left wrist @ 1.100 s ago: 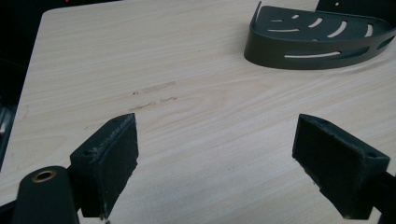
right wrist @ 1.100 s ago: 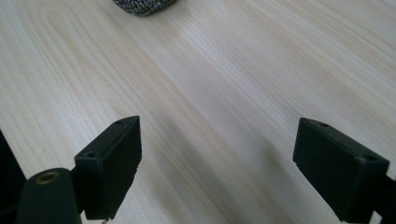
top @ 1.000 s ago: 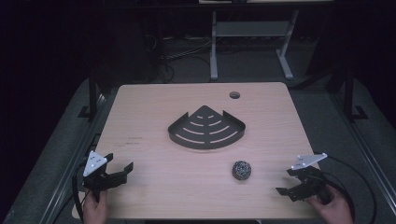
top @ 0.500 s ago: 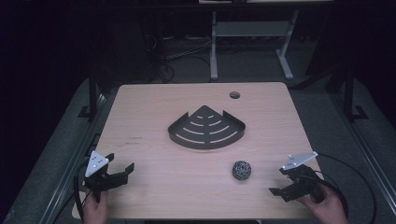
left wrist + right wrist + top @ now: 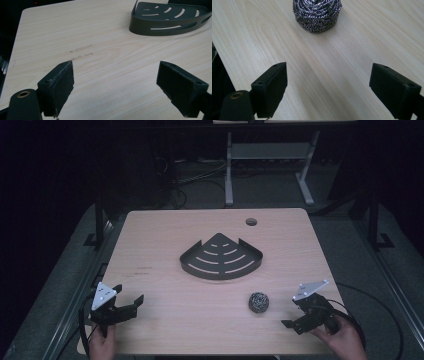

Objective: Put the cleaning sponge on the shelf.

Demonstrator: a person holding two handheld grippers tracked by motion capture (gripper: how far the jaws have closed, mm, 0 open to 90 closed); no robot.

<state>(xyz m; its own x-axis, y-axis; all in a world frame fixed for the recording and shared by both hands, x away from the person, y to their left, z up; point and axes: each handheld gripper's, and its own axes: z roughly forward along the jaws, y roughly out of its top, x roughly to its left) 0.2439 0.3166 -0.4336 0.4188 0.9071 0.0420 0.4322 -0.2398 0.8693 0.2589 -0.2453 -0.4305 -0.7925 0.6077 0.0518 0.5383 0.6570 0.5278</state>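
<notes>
Right hand-held gripper (image 5: 300,312): jaws spread wide, nothing between them, low at the near right corner of the worktop (image 5: 165,240). Pointed left, straight at the steel scrubber ball (image 5: 259,302). Seen close in the right gripper view too, with the ball (image 5: 317,13) just ahead of the two black pads (image 5: 273,87), near but not touching. Bare wood between pads and ball.

Left hand-held gripper (image 5: 127,306): also spread wide and holding nothing. Sitting at the near left corner, well apart from the ball. Aimed across the wood toward the dark corner tray (image 5: 170,18). Looks like waiting, not working.

Farther out, in the middle of the worktop: the dark corner tray (image 5: 192,265), fan-shaped, with curved slots in its floor and a low wall around it. Nothing inside it. Farther still, near the far edge, a small round hole (image 5: 251,222) in the wood.

How far along: hardly begun, by the look of it. Ball not grabbed, not lifted, lying on the wood between the tray and the right hand. Probably left to do: reach the last little bit, close on the ball, pick it up, and most likely carry it to the tray. A soft, springy ball, so a gentle squeeze should hold it.
</notes>
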